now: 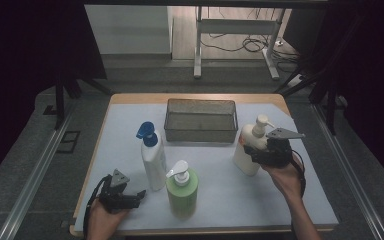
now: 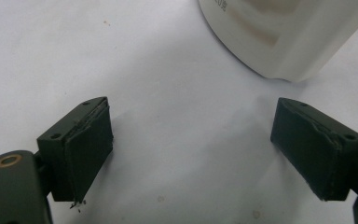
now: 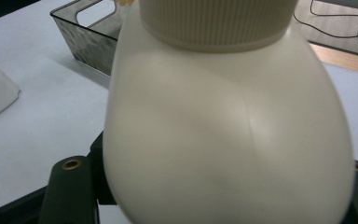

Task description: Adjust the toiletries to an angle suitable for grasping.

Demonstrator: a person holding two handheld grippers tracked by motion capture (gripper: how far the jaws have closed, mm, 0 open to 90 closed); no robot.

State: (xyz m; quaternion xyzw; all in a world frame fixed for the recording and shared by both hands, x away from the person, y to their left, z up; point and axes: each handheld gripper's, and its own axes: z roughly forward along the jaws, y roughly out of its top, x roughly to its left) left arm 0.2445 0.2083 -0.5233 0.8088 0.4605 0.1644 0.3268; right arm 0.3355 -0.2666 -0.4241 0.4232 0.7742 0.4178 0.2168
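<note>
Right hand-held gripper (image 1: 254,150) is at the cream pump bottle (image 1: 249,150), right side of the surface (image 1: 125,115), just in front of the mesh basket's (image 1: 200,120) right end. In the right gripper view I see the bottle body (image 3: 228,140) sitting between the jaws, one on each flank, low on the belly below the ribbed collar. The jaws are about mid-width. I can't tell whether the pads actually press on the plastic, since the bottle hides both contact points. The bottle stands upright on the surface in the high view.

Left hand-held gripper (image 1: 139,194) is near the front-left edge of the surface, low, pointing toward the middle. Its jaws are wide apart with nothing between them; in the left gripper view I see bare white surface between the pads (image 2: 91,149). The base of a white bottle (image 2: 284,37) sits just beyond, toward the far-right jaw, not touching.

Other items: white bottle with blue pump (image 1: 152,157) left of centre, green bottle with white pump (image 1: 182,190) just beside it toward the front. Both upright, clear of both grippers.
</note>
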